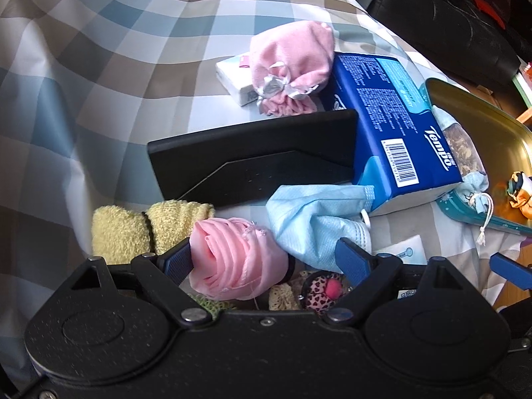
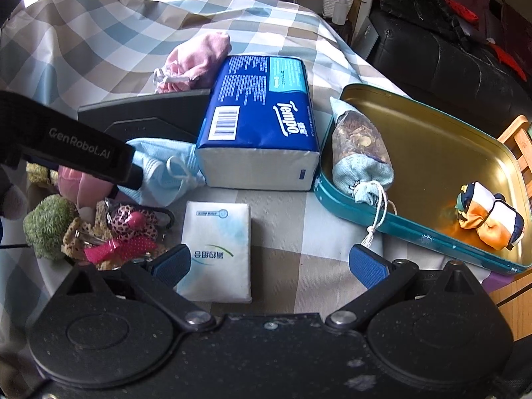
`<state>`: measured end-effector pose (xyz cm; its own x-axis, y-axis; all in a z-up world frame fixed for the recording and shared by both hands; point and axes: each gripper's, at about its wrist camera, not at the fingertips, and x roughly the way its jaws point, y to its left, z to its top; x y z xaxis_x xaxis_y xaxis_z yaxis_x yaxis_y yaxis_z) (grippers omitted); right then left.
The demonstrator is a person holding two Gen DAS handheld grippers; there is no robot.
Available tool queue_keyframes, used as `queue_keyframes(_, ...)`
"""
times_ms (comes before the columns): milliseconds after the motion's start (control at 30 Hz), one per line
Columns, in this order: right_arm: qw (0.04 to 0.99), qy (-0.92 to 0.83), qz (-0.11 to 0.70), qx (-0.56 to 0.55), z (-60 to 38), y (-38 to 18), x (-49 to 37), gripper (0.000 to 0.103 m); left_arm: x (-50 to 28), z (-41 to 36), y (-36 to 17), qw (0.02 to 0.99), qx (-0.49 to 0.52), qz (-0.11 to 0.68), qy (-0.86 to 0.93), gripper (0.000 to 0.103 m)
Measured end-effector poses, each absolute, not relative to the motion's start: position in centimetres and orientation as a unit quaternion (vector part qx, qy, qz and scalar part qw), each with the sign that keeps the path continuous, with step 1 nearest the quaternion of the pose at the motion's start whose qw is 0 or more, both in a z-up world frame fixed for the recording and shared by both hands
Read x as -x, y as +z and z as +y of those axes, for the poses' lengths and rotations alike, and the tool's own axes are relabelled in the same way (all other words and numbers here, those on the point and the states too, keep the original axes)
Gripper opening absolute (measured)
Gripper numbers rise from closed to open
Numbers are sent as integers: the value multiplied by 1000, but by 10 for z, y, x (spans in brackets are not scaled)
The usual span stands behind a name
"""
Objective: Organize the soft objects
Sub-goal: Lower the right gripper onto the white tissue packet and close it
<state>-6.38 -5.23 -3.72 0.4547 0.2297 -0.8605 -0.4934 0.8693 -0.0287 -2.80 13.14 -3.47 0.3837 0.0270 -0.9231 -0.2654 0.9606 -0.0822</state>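
Observation:
My left gripper is open, its fingers on either side of a rolled pink cloth and touching a light blue face mask. A yellow towel roll lies left of them. My right gripper is open and empty over a small white tissue pack. A teal tin with a gold inside holds a drawstring sachet and an orange-white cloth bundle. A pink pouch lies at the back.
A blue Tempo tissue pack and a black stand sit mid-table on the checked cloth. Leopard-print and pink hair ties and a green fuzzy ball lie at left. A black sofa is at the far right.

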Motion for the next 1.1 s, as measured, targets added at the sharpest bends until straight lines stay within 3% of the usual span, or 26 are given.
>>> queue_keyframes(333, 832, 221, 481, 164, -43, -50, 72, 102, 33, 119, -27, 833, 124, 539, 25, 86)
queue_keyframes(467, 828, 230, 487, 157, -44, -52, 70, 97, 35, 124, -24, 831, 148, 535, 13, 86)
queue_keyframes(500, 825, 232, 494, 148, -47, -52, 67, 94, 36, 125, -23, 831, 155, 534, 8, 86)
queue_keyframes(633, 811, 249, 520, 98, -60, -49, 61, 67, 39, 128, -22, 830, 170, 532, 6, 86)
queue_keyframes(800, 806, 247, 532, 81, -74, -47, 62, 57, 41, 132, -20, 830, 184, 527, 10, 86)
queue_keyframes(967, 809, 242, 529, 82, -80, -46, 68, 58, 43, 135, -19, 830, 190, 524, 20, 86)
queue_keyframes(1033, 817, 245, 514, 90, -77, -43, 71, 79, 44, 136, -18, 830, 192, 523, 28, 86)
queue_keyframes(1100, 824, 248, 500, 98, -72, -41, 72, 84, 45, 138, -17, 830, 194, 522, 36, 86)
